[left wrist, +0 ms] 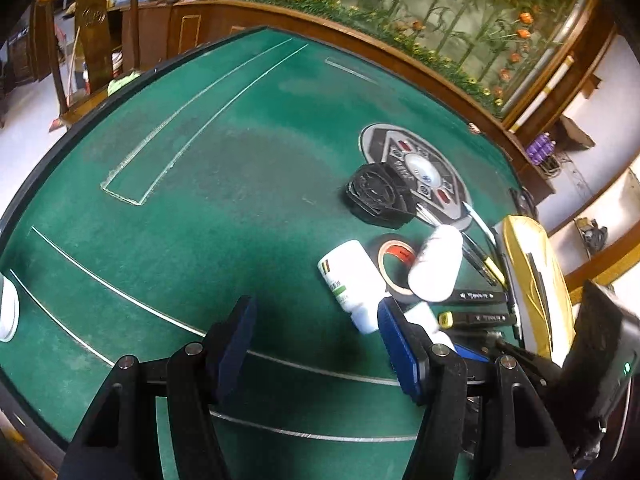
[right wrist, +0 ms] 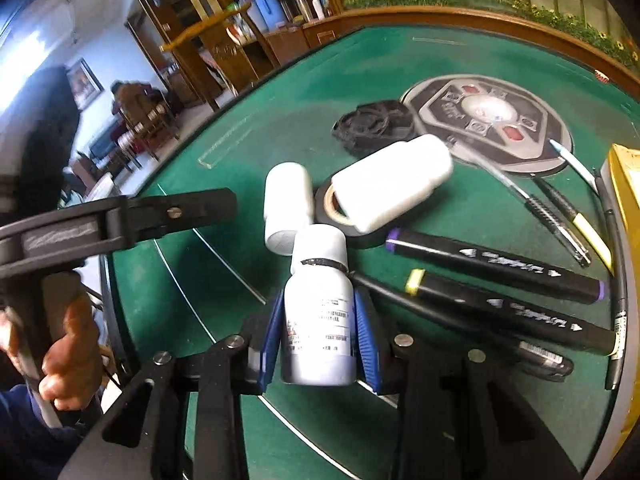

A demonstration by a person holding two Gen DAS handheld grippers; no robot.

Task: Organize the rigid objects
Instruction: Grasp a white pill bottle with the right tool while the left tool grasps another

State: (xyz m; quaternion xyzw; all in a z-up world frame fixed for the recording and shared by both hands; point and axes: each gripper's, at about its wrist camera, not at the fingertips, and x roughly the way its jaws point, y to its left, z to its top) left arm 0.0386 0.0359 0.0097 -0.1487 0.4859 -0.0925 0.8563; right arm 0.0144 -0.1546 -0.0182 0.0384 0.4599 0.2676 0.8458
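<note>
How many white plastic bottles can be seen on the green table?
3. One small bottle sits between the right gripper's pads; one bottle lies just beyond it; the widest bottle rests on the tape roll. Others may be hidden.

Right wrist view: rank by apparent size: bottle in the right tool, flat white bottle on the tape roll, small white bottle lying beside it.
1-2. bottle in the right tool and flat white bottle: similar; the first sits nearest the camera, so unsure.
3. small white bottle.

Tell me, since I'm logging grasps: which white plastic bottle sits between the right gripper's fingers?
The labelled white bottle with a black band under its cap; the other two lie beyond it, one across the tape roll.
</note>
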